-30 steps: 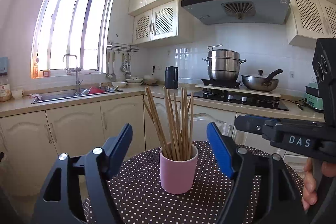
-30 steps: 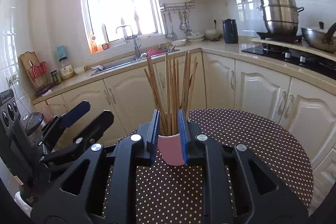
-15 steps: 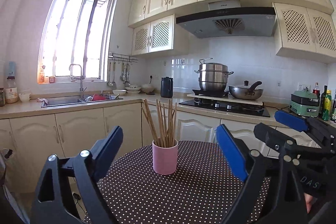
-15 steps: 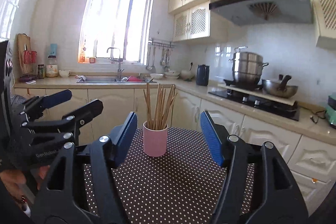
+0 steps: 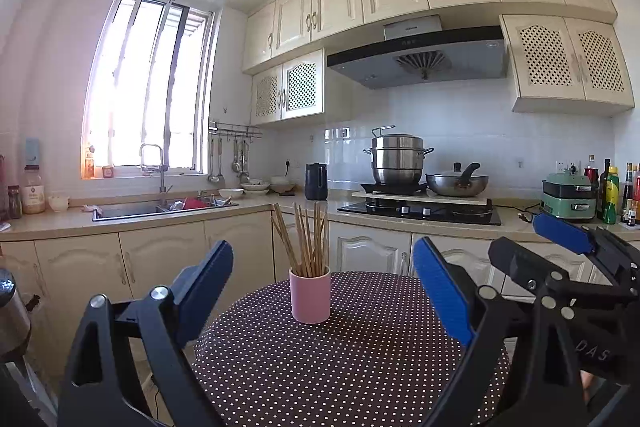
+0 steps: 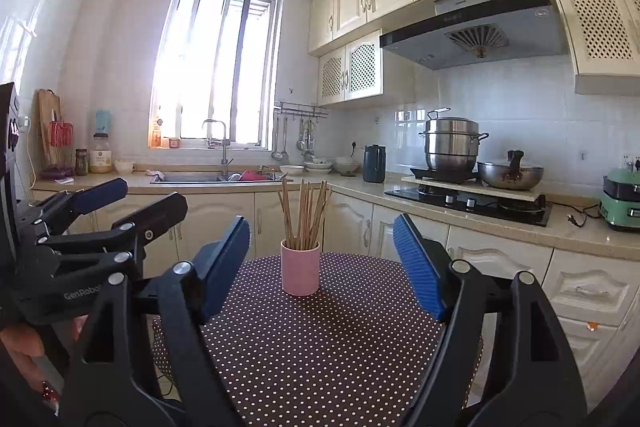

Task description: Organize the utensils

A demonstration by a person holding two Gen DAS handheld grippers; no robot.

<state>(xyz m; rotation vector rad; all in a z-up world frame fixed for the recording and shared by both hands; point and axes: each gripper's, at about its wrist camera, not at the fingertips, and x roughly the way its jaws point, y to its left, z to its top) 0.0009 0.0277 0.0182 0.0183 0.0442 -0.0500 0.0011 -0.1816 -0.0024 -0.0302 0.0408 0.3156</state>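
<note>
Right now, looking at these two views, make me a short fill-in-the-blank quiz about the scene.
1. The chopsticks stand in a ____ cup.
2. The cup sits on a table covered with a ____-patterned cloth.
3. Both the left gripper and the right gripper have their jaws ____.

Missing words: pink; dotted; open

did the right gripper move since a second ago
Yes. The right gripper was shut on the pink cup then; now it is open and pulled back toward the near edge of the dotted table, leaving the cup standing apart.
</note>
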